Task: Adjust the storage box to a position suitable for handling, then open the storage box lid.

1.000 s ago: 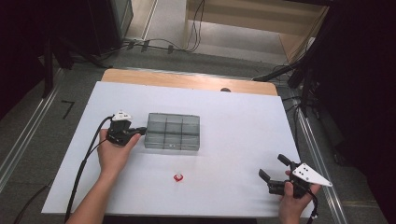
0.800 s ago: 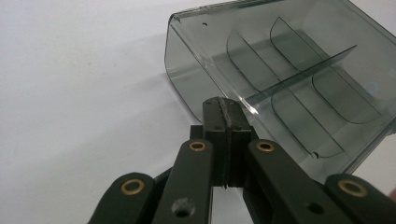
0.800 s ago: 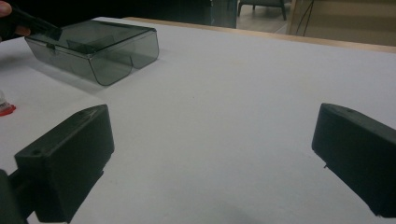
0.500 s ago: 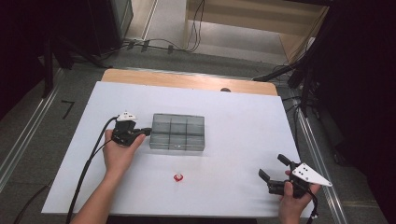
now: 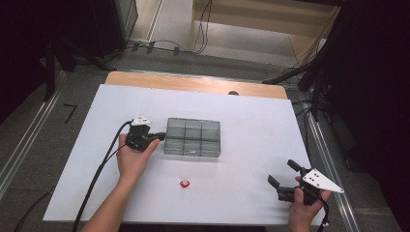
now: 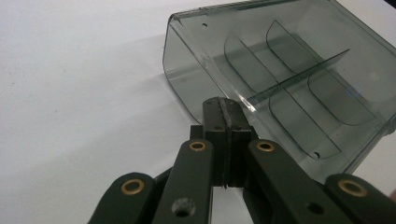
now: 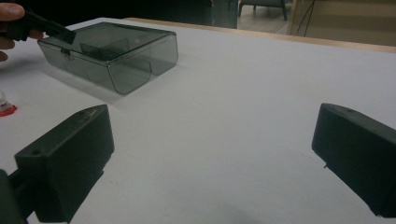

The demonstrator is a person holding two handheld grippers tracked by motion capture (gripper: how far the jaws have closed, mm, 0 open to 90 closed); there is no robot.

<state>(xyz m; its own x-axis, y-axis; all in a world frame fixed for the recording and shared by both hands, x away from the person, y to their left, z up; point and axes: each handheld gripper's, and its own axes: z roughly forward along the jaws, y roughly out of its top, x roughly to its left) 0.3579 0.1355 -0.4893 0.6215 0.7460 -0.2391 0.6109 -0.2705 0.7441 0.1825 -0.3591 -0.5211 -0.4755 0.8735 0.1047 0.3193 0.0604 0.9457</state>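
Note:
A smoky clear plastic box (image 5: 193, 137) with dividers inside lies on the white table (image 5: 251, 121). My left gripper (image 5: 161, 137) is shut, and its tips rest against the box's left rim. In the left gripper view the shut jaws (image 6: 225, 103) meet the near edge of the box (image 6: 289, 84); I cannot tell whether a thin lip is pinched between them. My right gripper (image 5: 281, 171) stands open near the front right of the table, with nothing between its jaws (image 7: 212, 149). It looks across at the box (image 7: 112, 51) and the left gripper (image 7: 63, 33).
A small red and white piece (image 5: 184, 183) lies on the table in front of the box, also at the left edge of the right gripper view (image 7: 5, 109). The left gripper's cable (image 5: 96, 179) trails off the front edge. A wooden strip (image 5: 193, 83) borders the far side.
The left hand and the box have slid together to the right across the table. The right gripper has stayed in place, still open.

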